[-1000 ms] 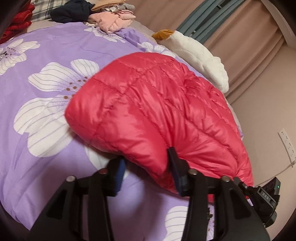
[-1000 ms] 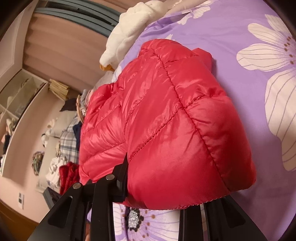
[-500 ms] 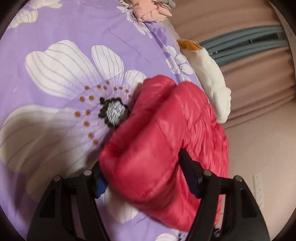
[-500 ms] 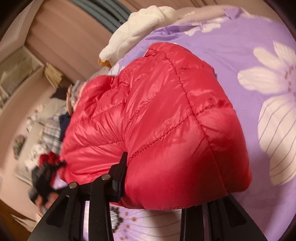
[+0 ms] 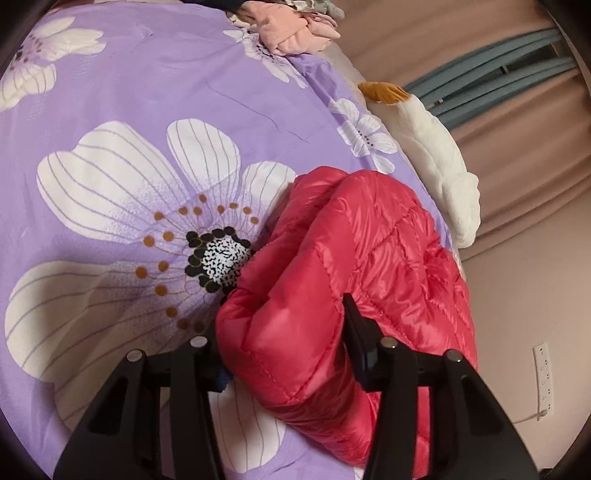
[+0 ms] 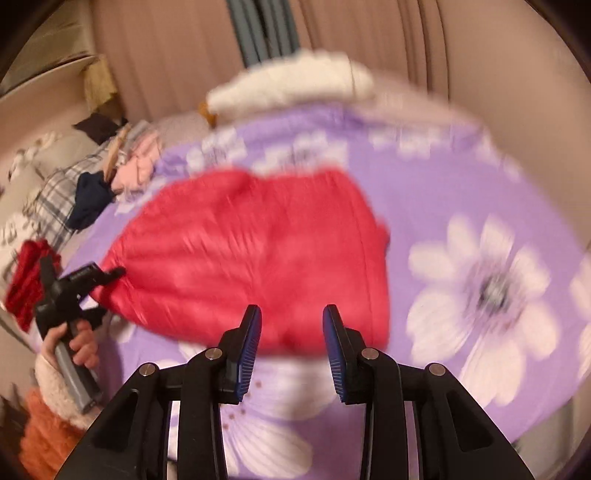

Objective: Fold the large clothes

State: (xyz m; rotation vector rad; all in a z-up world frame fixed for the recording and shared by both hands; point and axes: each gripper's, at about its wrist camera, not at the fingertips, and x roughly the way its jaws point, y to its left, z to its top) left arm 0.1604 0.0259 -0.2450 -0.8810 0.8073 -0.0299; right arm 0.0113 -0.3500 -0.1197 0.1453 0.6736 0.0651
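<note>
Left wrist view puts my left claw [image 5: 284, 339] clamped on a thick fold of the red puffer jacket [image 5: 354, 280]: the right pad presses into the quilted fabric, while the left pad is mostly buried under the bulge. From the grip, the jacket runs away toward the far right edge of the bed, bunched and glossy, lying on the purple floral duvet [image 5: 155, 81]. Just left of the pinched fold sits the dark centre of a big white flower print [image 5: 218, 258]. Beyond the jacket, a white plush toy [image 5: 436, 155] with an orange tip lies along the bed's edge, and a pile of pink clothes [image 5: 295, 33] sits at the far end of the duvet. A wall power strip [image 5: 543, 376] shows on the right.

On the right wrist view, my right claw [image 6: 291, 339] stands apart, blue pads facing each other with nothing between them, hovering just short of the jacket's [image 6: 251, 251] near hem. This view is motion-blurred. The jacket lies spread on the duvet [image 6: 443, 177]. At its left end I see my left claw [image 6: 107, 277] biting its corner, gripped by the hand [image 6: 79, 341]. A mound of mixed clothes [image 6: 92, 184] lies past it.
</note>
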